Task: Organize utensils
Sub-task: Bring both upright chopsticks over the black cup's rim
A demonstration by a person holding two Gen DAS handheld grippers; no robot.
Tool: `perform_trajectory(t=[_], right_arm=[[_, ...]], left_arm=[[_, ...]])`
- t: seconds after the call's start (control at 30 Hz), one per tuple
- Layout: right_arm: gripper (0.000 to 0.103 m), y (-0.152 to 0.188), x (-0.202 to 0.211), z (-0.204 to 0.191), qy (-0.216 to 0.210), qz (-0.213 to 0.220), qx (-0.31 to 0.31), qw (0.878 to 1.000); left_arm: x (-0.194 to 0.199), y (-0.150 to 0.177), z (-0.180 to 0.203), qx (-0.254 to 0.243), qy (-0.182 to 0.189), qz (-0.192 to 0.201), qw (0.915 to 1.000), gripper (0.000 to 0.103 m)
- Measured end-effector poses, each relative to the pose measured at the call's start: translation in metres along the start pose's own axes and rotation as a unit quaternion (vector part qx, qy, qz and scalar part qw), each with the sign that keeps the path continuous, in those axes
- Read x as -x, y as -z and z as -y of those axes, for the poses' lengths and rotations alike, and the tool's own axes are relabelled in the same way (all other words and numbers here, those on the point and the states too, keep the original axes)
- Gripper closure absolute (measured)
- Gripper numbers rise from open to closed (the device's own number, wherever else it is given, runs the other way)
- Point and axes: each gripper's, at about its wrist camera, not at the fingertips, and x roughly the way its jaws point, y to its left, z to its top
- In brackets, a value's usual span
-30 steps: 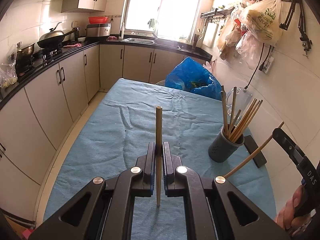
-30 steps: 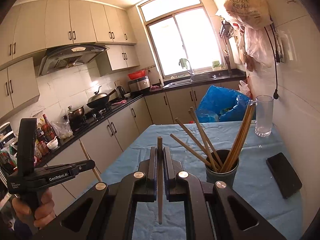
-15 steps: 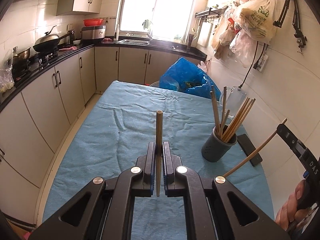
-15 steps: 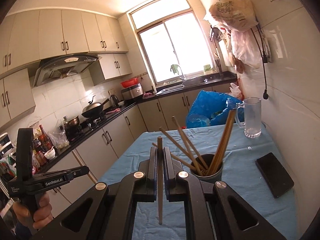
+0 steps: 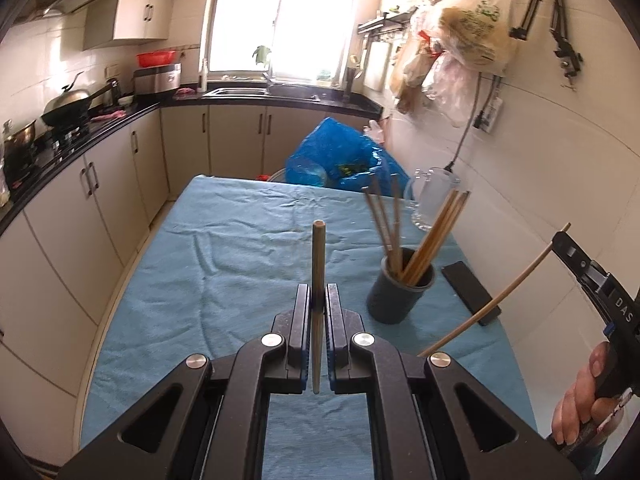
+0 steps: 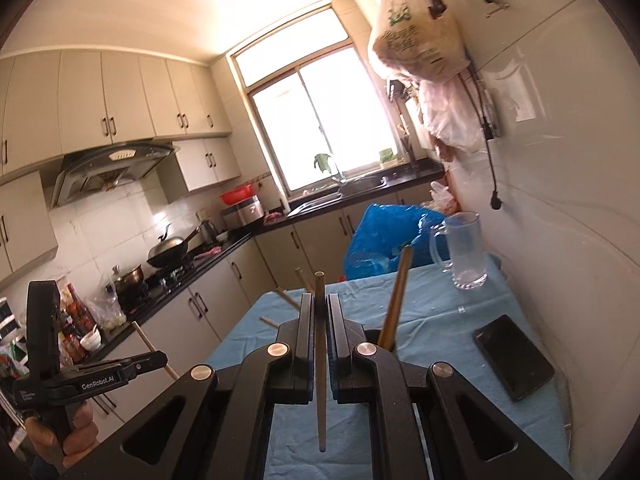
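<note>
Holder (image 5: 401, 292) now nearer; "GenRobot.AI" tool (image 6: 162, 358)

Landmark: dark utensil cup (image 5: 401, 294) on the blue-clothed table (image 5: 224, 264).

Left of cup: bare cloth, open passage to table edge.

Above cup: chopsticks (image 5: 434, 236) fan outward, crowding its mouth.

Right of cup: black phone (image 5: 471, 292) lies flat, wall close behind.

Beyond cup: glass mug (image 5: 434, 200), then blue bag (image 5: 340, 160).
</note>
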Motion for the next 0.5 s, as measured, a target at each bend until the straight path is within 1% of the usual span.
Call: perform_trajectory(t=[0.23, 0.5], right_arm=[[0.097, -0.011, 0.022, 0.018, 0.013, 0.023, -0.012, 1.0], [0.097, -0.026, 0.038, 0.03, 0.021, 0.045, -0.016, 0.999]], left_arm=[[0.006, -0.014, 0.033, -0.025, 0.029, 0.004, 0.9993, 0.097], [0.012, -0.031, 0.064, -0.05, 0.049, 0.015, 0.9974, 0.097]])
